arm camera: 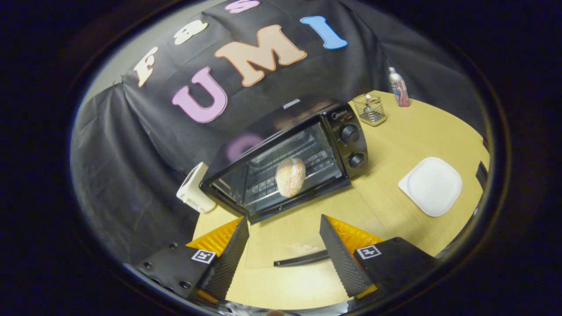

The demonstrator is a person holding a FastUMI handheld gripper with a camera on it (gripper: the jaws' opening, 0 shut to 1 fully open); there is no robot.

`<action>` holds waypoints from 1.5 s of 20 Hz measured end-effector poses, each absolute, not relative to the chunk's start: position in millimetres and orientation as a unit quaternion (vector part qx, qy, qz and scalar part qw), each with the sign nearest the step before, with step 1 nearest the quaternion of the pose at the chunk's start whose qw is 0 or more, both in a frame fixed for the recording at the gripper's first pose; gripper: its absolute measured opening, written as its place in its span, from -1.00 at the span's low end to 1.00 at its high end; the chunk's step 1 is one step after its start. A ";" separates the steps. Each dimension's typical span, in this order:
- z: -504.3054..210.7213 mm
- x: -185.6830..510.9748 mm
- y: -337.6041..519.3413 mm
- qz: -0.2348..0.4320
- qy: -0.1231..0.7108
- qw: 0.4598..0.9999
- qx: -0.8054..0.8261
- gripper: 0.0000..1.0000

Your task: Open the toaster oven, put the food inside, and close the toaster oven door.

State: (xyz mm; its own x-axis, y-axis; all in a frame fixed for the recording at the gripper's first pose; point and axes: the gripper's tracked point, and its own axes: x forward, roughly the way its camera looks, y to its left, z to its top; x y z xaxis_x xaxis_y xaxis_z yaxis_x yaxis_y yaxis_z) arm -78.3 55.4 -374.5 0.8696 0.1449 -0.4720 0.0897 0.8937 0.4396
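I see black oven (347, 145) on the table, glass door (285, 250) dropped flat open; round bun (290, 177) sits on its rack.

Gripper (284, 245): two fingers set wide apart, nothing between them.
Finger (228, 259) faces: wedge-shaped, with a fine ribbed texture.
Finger mounts: flat dark blocks with ridged plates behind.
Markings: one small square black-and-white tag on each block.
Screws: several round heads on the left block.
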 end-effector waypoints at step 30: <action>-500.1 -120.6 45.2 -0.004 0.409 0.912 0.012 1.00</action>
